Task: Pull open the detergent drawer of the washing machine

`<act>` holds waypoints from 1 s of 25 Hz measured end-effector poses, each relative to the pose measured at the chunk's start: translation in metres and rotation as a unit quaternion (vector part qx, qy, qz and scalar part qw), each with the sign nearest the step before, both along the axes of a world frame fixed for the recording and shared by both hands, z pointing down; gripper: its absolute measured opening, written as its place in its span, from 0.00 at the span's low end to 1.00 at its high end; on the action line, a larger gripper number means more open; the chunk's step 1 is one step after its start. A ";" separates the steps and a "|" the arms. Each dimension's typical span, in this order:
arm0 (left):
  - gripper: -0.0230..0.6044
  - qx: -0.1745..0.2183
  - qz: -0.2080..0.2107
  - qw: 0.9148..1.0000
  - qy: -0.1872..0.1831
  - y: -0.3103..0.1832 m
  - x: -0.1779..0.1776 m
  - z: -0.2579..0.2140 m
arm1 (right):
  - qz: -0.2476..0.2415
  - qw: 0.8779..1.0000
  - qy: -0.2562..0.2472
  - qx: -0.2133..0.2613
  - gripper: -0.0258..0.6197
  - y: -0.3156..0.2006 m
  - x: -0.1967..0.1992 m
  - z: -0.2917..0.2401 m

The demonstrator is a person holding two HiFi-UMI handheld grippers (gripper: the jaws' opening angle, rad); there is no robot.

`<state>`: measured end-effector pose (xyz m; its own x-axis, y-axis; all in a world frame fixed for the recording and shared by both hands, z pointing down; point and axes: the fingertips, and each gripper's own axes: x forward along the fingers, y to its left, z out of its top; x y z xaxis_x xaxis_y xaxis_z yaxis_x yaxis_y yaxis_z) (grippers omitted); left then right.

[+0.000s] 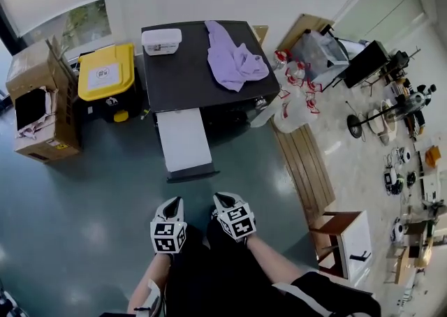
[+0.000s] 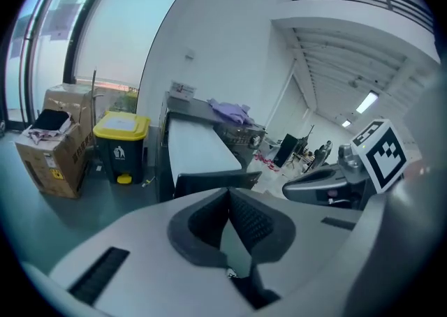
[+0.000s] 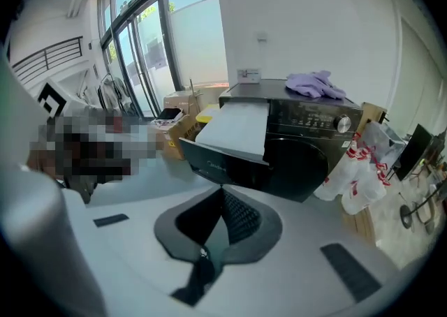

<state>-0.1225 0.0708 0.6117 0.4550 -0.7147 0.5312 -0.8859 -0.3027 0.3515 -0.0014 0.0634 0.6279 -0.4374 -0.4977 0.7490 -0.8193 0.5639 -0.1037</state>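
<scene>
Against the white wall, centre of head view: washing machine (image 1: 188,82), dark top, seen from above. Detergent drawer (image 1: 183,139) is found pulled well out from the machine's front-left, toward the person. White top face; dark front panel at near end. In right gripper view the same drawer (image 3: 234,129) is shown sticking out above the dark round door, w/ control dial (image 3: 343,123) to its right.

On machine top: small white box (image 1: 161,40) is set at back-left corner; purple cloth (image 1: 234,57) is left crumpled toward the right side.

Left of machine: yellow-lidded bin (image 1: 106,75) is placed just beside it; open cardboard box (image 1: 38,109) further left. Right of machine: white plastic bags (image 1: 293,102) w/ red print are bunched near the front-right corner; slatted wooden board (image 1: 304,165) is laid on the floor below them.

Grippers: both are held low, side by side, close to the person's body, well apart from the drawer front, pointed toward the machine.
- Left gripper (image 1: 173,205): in its own view (image 2: 229,194) jaws are seen closed together, pads meeting, nothing btw. them.
- Right gripper (image 1: 227,202): same in its own view (image 3: 223,194), jaws brought fully together, nothing gripped.
</scene>
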 end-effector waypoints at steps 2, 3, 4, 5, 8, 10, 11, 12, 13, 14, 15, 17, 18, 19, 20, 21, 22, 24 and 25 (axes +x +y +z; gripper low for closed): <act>0.07 0.013 -0.004 1.000 -0.007 -0.003 -0.003 -0.015 | -0.007 1.000 -0.014 0.011 0.05 -0.005 -0.009 -0.013; 0.07 0.018 -0.006 1.000 -0.007 -0.005 -0.004 -0.023 | -0.012 1.000 -0.018 0.020 0.05 -0.008 -0.012 -0.021; 0.07 0.022 -0.008 1.000 -0.005 -0.009 -0.004 -0.030 | -0.016 0.999 -0.021 0.030 0.05 -0.012 -0.013 -0.029; 0.07 0.027 -0.010 1.000 -0.004 -0.013 -0.003 -0.037 | -0.021 0.999 -0.024 0.042 0.05 -0.017 -0.014 -0.038; 0.07 0.052 -0.024 0.998 -0.004 -0.034 0.000 -0.065 | -0.039 0.995 -0.032 0.081 0.05 -0.035 -0.014 -0.068; 0.07 0.079 -0.036 0.996 -0.005 -0.049 0.003 -0.093 | -0.048 0.992 -0.042 0.110 0.05 -0.048 -0.013 -0.093; 0.07 0.096 -0.039 0.995 -0.009 -0.054 0.005 -0.110 | -0.049 0.990 -0.049 0.123 0.05 -0.054 -0.012 -0.106; 0.07 0.113 -0.040 0.993 -0.016 -0.058 0.008 -0.126 | -0.049 0.988 -0.057 0.136 0.05 -0.060 -0.011 -0.120; 0.07 0.130 -0.039 0.990 -0.022 -0.061 0.011 -0.143 | -0.048 0.985 -0.066 0.149 0.05 -0.066 -0.010 -0.135; 0.07 0.145 -0.039 0.988 -0.026 -0.064 0.015 -0.158 | -0.048 0.983 -0.074 0.163 0.05 -0.071 -0.009 -0.151; 0.07 0.159 -0.038 0.986 -0.027 -0.068 0.018 -0.173 | -0.050 0.980 -0.082 0.177 0.05 -0.077 -0.008 -0.167; 0.07 0.190 -0.040 0.981 -0.026 -0.075 0.025 -0.203 | -0.055 0.972 -0.092 0.207 0.05 -0.086 -0.007 -0.198; 0.07 0.207 -0.043 0.977 -0.024 -0.077 0.027 -0.217 | -0.058 0.969 -0.096 0.222 0.05 -0.090 -0.006 -0.213; 0.07 0.224 -0.048 0.973 -0.021 -0.079 0.030 -0.232 | -0.060 0.964 -0.100 0.237 0.05 -0.092 -0.004 -0.227; 0.07 0.239 -0.054 0.969 -0.018 -0.080 0.032 -0.246 | -0.061 0.960 -0.105 0.252 0.05 -0.094 -0.003 -0.241; 0.07 0.253 -0.060 0.966 -0.015 -0.080 0.034 -0.259 | -0.061 0.956 -0.111 0.264 0.05 -0.095 -0.001 -0.253; 0.07 0.266 -0.066 0.962 -0.013 -0.081 0.034 -0.272 | -0.060 0.953 -0.117 0.273 0.05 -0.095 0.000 -0.264; 0.07 0.290 -0.075 0.954 -0.012 -0.082 0.034 -0.296 | -0.056 0.947 -0.128 0.288 0.05 -0.097 0.002 -0.282; 0.07 0.302 -0.079 0.950 -0.013 -0.083 0.033 -0.309 | -0.053 0.945 -0.132 0.295 0.05 -0.099 0.002 -0.289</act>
<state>-0.0893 -0.0122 0.3031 0.3092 -0.9509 0.0128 -0.9431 -0.3048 0.1325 0.0010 -0.0356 0.3391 -0.6416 -0.7369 0.2132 -0.7439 0.6655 0.0614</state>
